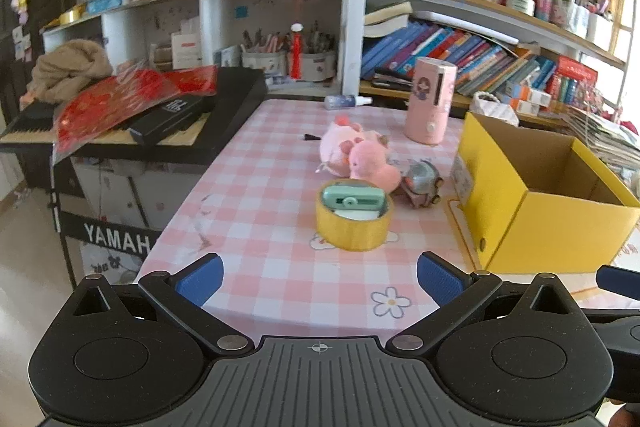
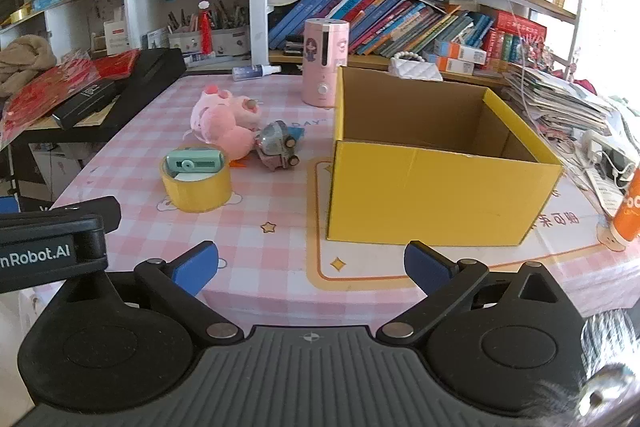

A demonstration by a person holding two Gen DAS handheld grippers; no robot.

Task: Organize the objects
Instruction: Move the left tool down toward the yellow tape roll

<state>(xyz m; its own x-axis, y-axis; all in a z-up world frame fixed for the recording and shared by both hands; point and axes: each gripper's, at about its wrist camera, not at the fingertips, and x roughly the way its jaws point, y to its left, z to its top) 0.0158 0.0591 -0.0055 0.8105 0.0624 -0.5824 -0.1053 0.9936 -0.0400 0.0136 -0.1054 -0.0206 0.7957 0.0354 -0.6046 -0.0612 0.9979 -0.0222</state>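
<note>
Tape roll sits mid-tabletop with a green gadget lying loose in its core, pink plush and toy car crowded just behind, yellow box open and apparently empty to the right. Left gripper and right gripper both hang short of the near edge, jaws apart, holding nothing. Risks: gripping the roll by its rim could tip the gadget out, reaching for the plush may knock the car rolling, and the two grippers sit close enough to collide.
</note>
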